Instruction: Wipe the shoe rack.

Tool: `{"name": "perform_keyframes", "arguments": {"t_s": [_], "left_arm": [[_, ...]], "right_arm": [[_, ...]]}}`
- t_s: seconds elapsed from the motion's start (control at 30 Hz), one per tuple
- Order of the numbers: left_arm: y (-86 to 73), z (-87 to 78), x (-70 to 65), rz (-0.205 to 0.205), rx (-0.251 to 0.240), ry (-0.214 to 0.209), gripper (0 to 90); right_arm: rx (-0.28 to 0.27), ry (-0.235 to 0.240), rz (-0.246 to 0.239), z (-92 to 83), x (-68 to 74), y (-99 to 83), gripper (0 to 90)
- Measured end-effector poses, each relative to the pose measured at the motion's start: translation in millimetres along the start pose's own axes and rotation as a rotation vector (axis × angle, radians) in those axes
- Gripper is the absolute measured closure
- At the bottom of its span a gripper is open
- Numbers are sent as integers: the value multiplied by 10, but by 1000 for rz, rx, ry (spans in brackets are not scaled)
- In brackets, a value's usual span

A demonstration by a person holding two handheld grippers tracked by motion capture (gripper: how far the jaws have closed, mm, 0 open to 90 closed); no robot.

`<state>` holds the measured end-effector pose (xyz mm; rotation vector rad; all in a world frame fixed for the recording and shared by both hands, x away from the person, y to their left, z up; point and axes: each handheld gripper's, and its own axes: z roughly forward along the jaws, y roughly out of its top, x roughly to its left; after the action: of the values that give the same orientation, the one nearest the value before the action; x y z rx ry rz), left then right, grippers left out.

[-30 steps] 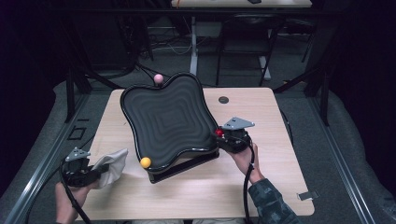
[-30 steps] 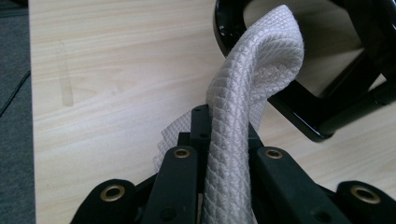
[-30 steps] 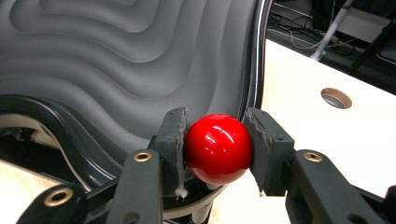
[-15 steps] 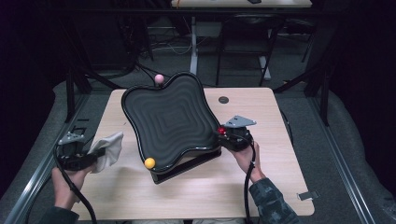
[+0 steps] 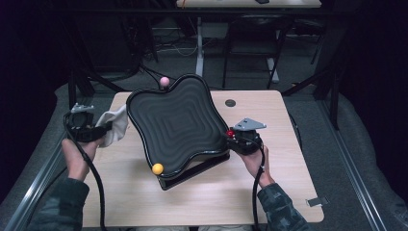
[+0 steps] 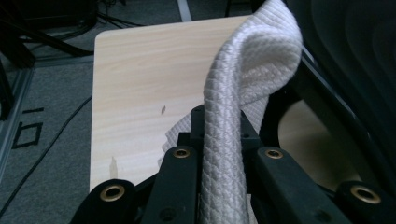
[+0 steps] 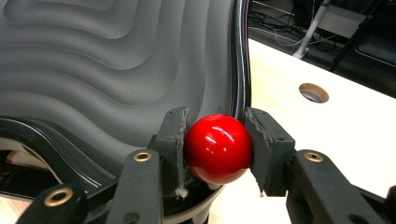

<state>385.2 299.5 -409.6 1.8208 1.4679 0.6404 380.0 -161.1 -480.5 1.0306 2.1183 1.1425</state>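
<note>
Dark floor and black frames lie all around a pale wooden table [image 5: 288,144]. On the table sits a big black tray [image 5: 175,122] with wavy steps inside. One side of the tray is tipped up.

The right gripper [image 5: 234,136] is at the tray's right edge. Its jaws are partly open and squeeze a shiny red ball [image 7: 218,148] between them. One pad [image 7: 173,135] presses on each side of the ball. The ball fills the gap between the jaws. Just past the jaws is the tray's grey wavy inside, and the tray's black rim [image 7: 240,60] runs right behind the ball. Farther off, to the right of the jaws, there is a round hole [image 7: 313,92] in the table.

The left gripper [image 5: 98,129] is off the table's left edge, near the tray's left side. Its jaws are clenched tight on a white cloth [image 6: 243,93]. The cloth is pinched thin between the jaws. Past the jaw tips it rises, bends over and hangs in a soft loop. The loop's far end is close to the tray's dark edge [image 6: 336,112], to the right of the jaws. Bare table shows to the left of the jaws.

A yellow ball [image 5: 157,169] sits on the tray's near corner, between the two grippers. A pink ball [image 5: 164,82] sits at the tray's far edge, well away from both sets of jaws.
</note>
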Motion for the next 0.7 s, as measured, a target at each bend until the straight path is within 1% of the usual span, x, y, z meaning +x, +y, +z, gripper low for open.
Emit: {"name": "perform_keyframes", "arguments": {"t_s": [0.07,0.1,0.17,0.2,0.23,0.27,0.3,0.33,0.37,0.4,0.43,0.5,0.53,0.6,0.63,0.67,0.7], "left_arm": [[83,80,-10,-13,9,4,828],[115,117,-18,-17,10,-4,828],[167,175,-72,10,18,-11,828],[177,190,-96,17,15,-26,828],[189,211,-146,35,19,-37,828],[193,218,-187,53,22,-43,829],[192,227,-226,66,21,-56,830],[189,233,-264,74,24,-60,830],[185,233,-291,92,25,-47,832],[177,229,-298,101,28,-52,832],[168,225,-294,98,26,-59,833],[138,209,-287,109,26,-79,833],[121,198,-296,115,24,-85,834],[83,181,-321,139,21,-100,833],[63,170,-330,145,24,-108,833],[35,154,-340,149,16,-122,833],[13,143,-348,158,13,-126,834]], "right_arm": [[0,-2,0,1,0,-3,599],[-3,4,-3,3,-5,-6,599],[-7,15,-5,5,-9,-9,600],[-7,-1,-8,3,-6,-12,600],[-8,0,-11,3,-7,-13,600],[-6,11,-12,1,-11,-14,600],[-5,16,-12,1,-14,-14,600],[-6,15,-12,1,-15,-14,600],[-12,13,-10,6,-13,-17,600],[-11,12,-10,6,-13,-17,600],[-11,12,-9,5,-15,-18,600],[-14,19,-12,7,-11,-19,600],[-11,13,-12,6,-8,-18,600],[-12,9,-10,5,-9,-19,600],[-14,15,-10,7,-9,-20,600],[-14,13,-8,6,-9,-20,600],[-14,12,-7,5,-7,-21,600]]}}
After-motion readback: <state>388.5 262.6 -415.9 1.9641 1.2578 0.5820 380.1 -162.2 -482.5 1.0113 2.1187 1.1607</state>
